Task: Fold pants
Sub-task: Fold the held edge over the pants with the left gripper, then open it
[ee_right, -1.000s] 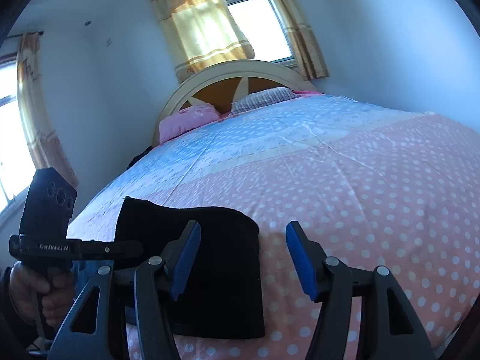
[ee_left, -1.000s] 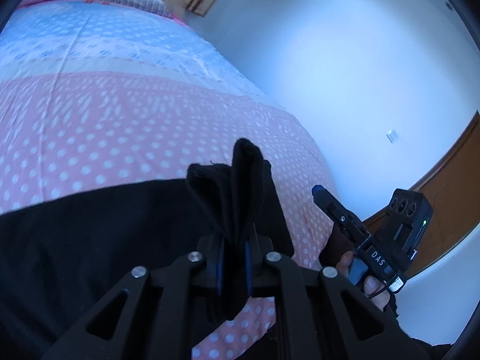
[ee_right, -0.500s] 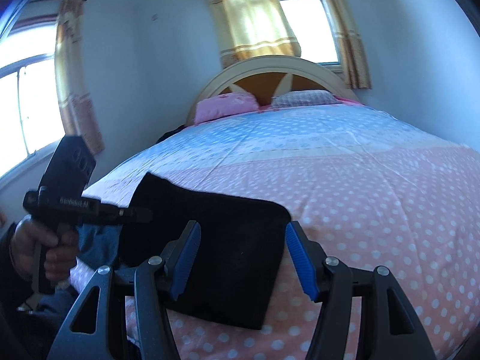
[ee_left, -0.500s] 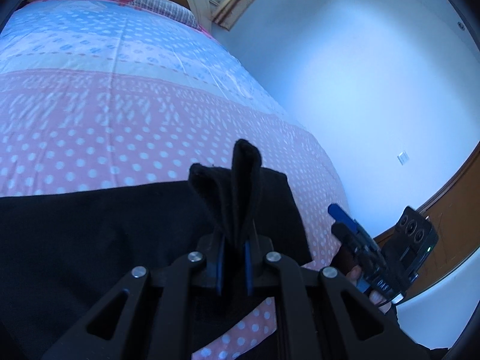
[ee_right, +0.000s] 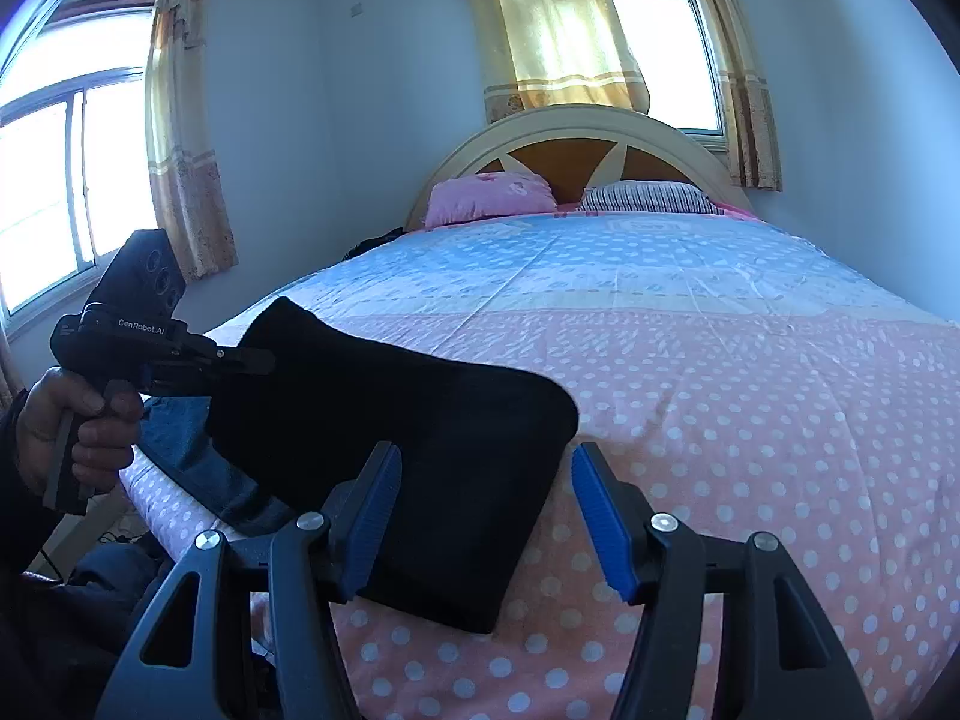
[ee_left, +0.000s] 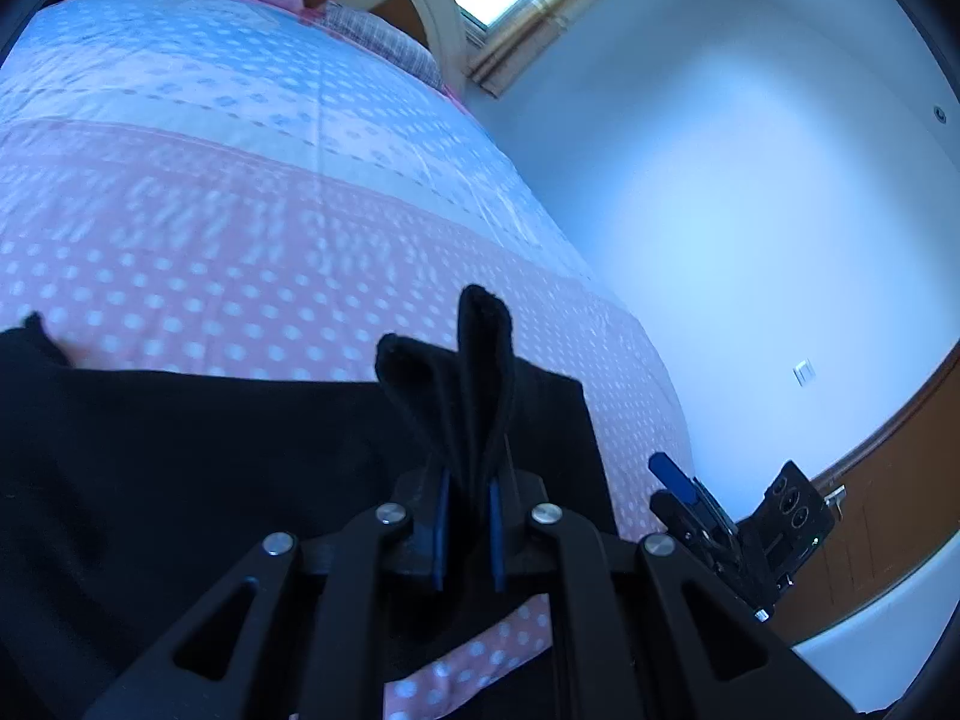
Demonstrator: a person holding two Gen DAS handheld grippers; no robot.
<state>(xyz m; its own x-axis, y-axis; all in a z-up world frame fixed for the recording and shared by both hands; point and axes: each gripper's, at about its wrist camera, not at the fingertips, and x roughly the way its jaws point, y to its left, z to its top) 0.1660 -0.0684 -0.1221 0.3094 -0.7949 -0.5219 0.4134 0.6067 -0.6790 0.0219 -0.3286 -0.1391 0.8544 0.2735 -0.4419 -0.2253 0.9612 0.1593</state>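
Near the bed's [ee_right: 750, 372] foot edge, the left gripper [ee_left: 468, 531] is clamping a bunched end of the black pants [ee_right: 390, 420]; the right gripper [ee_right: 483, 516] is hovering agape. Carrying the fold across evenly should prevent wrinkles.

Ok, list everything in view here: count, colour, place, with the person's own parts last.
pants: one, black, folded on the near left part of the bed, one edge lifted
bedspread: one, pink and pale blue with white dots, covering the bed
headboard: one, cream and brown, far end of the bed
pillows: two, one pink, one striped, against the headboard
curtains: yellow, at the two windows
blue cloth: one, at the bed's left edge under the pants
left gripper: black with blue pads, shut on the pants' edge
right gripper: black with blue pads, open above the pants' near corner
hand: one, on the left gripper's handle
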